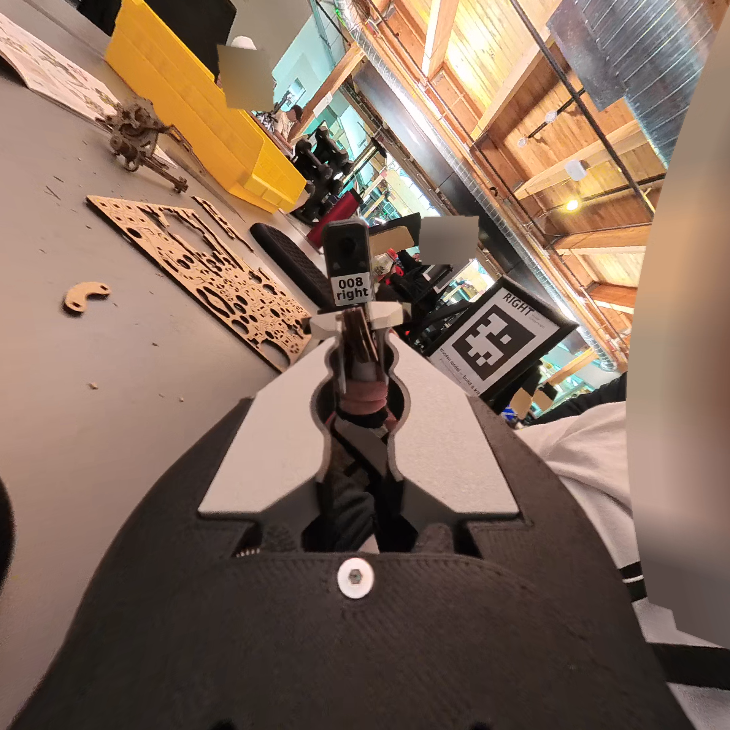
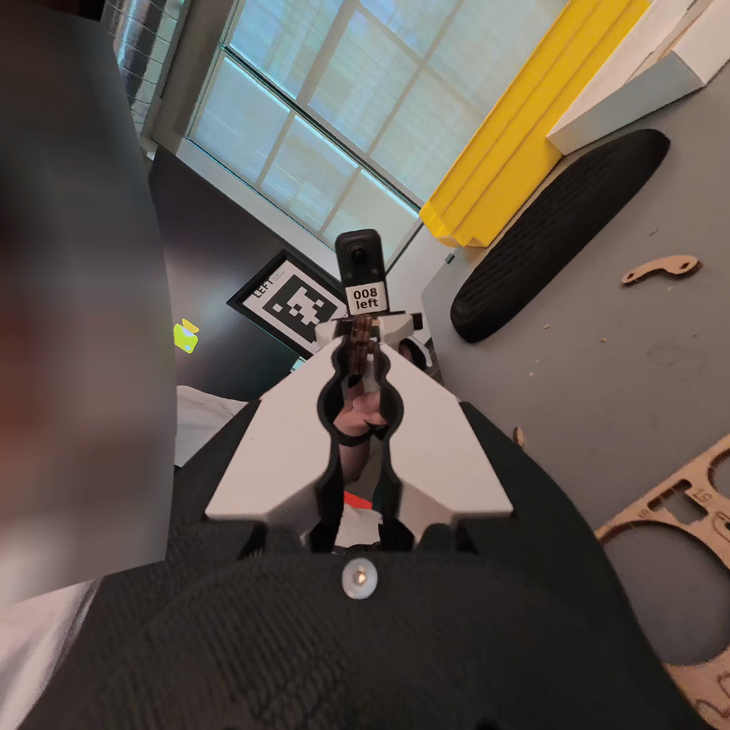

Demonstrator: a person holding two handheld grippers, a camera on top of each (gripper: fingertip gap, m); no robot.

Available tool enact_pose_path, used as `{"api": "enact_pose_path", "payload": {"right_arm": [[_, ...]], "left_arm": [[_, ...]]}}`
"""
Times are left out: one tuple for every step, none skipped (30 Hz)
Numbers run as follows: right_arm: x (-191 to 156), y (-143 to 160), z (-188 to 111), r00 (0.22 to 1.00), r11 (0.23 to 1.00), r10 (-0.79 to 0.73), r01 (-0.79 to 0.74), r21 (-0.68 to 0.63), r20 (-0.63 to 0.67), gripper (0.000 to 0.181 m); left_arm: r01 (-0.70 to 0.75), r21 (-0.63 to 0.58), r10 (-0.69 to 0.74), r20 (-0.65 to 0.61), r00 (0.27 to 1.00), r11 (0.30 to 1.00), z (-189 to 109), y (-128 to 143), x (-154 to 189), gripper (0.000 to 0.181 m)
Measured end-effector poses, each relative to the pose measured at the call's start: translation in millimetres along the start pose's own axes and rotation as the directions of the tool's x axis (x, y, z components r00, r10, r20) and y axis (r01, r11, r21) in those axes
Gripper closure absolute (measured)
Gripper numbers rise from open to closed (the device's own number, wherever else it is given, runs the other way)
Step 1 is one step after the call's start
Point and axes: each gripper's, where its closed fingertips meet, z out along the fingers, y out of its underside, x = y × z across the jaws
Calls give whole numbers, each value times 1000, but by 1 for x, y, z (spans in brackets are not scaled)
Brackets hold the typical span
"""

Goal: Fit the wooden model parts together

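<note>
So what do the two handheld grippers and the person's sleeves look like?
Both match: the left gripper and right gripper each have a black ribbed printed body, a silver centre screw and white angular jaws with scalloped inner edges. Each carries a small black camera above a white label. A white sleeve with dark cuff stripes shows beside the left gripper.

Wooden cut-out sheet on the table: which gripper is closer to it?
Right. The sheet lies beside the right gripper; the left gripper has it ahead, beyond its fingers.
</note>
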Motion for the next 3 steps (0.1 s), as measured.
{"api": "enact_pose_path", "payload": {"right_arm": [[1,0,-1,1000,1000,13,-13,-3,-4,173],[2,0,-2,1000,1000,30,-30,-6,0,173],[1,0,-3,999,999,49,-49,-9,8,174]], "left_arm": [[-29,5,29,3,1000,1000,-3,-2,-1,159],[-83,14,83,3,997,996,-7,-6,-1,153],[-164,18,164,17,986,986,-11,-10,-1,146]]}}
